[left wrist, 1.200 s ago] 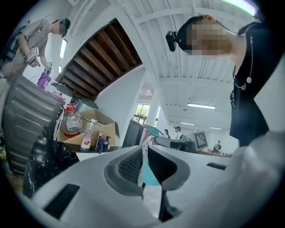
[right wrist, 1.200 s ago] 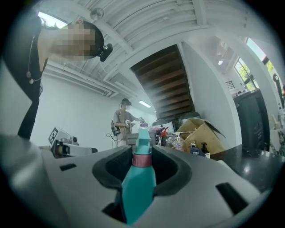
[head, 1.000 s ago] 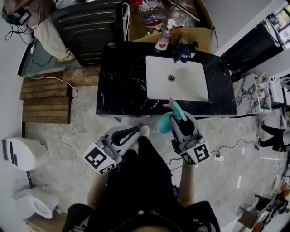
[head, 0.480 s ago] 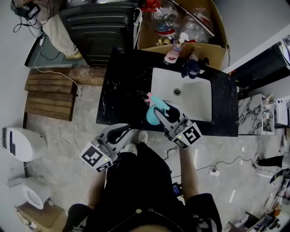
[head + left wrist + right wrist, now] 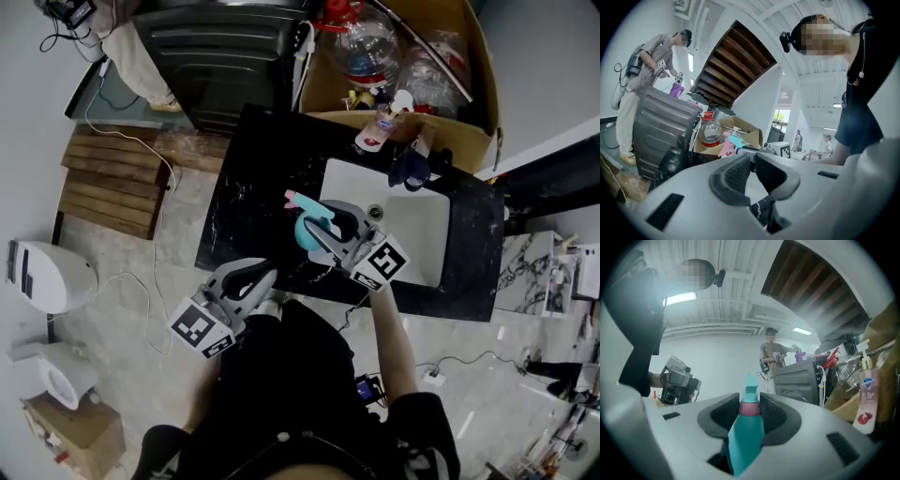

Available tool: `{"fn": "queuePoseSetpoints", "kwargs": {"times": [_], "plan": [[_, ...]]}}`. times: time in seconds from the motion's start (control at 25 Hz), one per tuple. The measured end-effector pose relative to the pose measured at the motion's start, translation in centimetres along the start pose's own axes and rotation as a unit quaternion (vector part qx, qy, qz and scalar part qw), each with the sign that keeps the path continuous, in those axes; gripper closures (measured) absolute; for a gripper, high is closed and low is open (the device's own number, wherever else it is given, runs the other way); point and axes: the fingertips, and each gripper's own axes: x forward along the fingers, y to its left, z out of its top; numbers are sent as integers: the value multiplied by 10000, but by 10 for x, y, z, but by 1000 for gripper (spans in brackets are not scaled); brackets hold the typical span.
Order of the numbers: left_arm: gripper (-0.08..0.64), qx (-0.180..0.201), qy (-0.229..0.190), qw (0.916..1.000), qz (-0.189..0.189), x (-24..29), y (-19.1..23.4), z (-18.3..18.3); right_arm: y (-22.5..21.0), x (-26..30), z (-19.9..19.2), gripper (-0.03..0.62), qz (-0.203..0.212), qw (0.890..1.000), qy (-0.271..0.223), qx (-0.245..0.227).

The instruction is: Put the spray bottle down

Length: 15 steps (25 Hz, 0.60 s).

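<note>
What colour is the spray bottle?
The spray bottle is teal with a pink collar; clearest in the right gripper view.

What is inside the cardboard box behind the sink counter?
A large clear bottle with a red cap and crumpled plastic; they cover the bottom of the box.

Bright, even indoor light; heavy fisheye warp, dark vignetted corners.
</note>
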Motion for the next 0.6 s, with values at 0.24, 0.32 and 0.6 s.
{"fn": "queuePoseSetpoints", "kwargs": {"times": [0.24, 0.32, 0.6], "plan": [[520, -76, 71, 9993, 347, 12, 21, -2, -23, 20, -22, 451, 212, 9997, 25, 121], [520, -102, 64, 9989, 461, 15, 25, -1, -29, 27, -29, 453, 213, 9996, 51, 193], [520, -168, 71, 9969, 764, 19, 35, -2, -37, 50, -33, 453, 336, 9992, -105, 185]]}}
